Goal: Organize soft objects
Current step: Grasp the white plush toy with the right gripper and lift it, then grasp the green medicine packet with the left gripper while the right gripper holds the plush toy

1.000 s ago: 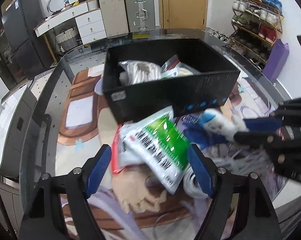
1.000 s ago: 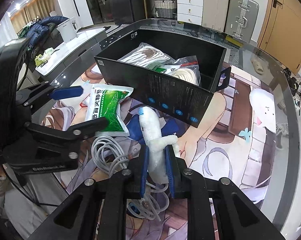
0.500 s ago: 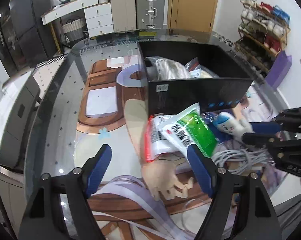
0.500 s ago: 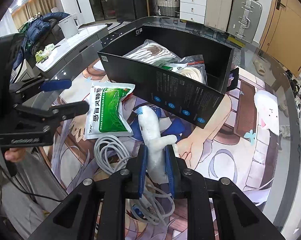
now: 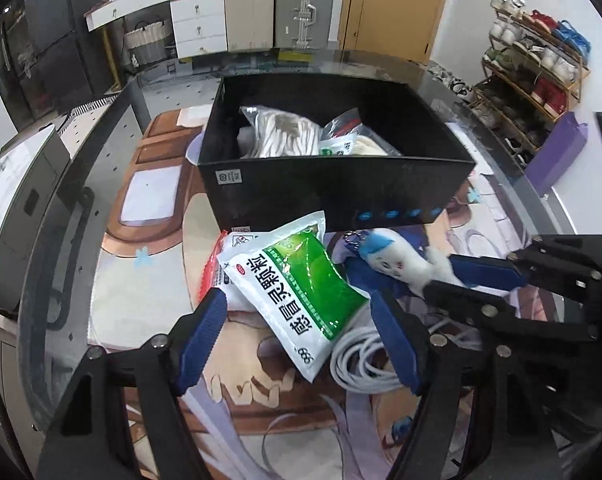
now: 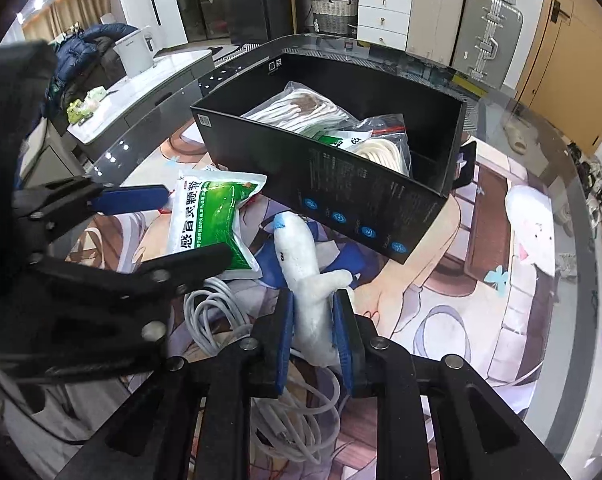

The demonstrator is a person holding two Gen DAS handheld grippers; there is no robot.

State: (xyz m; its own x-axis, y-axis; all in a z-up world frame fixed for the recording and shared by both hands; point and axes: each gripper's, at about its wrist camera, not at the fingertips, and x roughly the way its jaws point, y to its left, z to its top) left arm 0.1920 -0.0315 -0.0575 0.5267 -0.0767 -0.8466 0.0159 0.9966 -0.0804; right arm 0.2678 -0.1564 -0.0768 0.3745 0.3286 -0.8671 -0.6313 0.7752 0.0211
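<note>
Dropping stuff into the black box (image 5: 337,184) near the tabletop's far edge looks like the step, so lift well clear of its near wall first. Just in front of it lies the green-and-white pouch (image 5: 301,288); the left gripper (image 5: 297,344) is closing with fingers either side, not yet pressing, so centre it. The right gripper (image 6: 313,332) pinches the white plush toy (image 6: 305,272), fingers easing open; firm up there.
</note>
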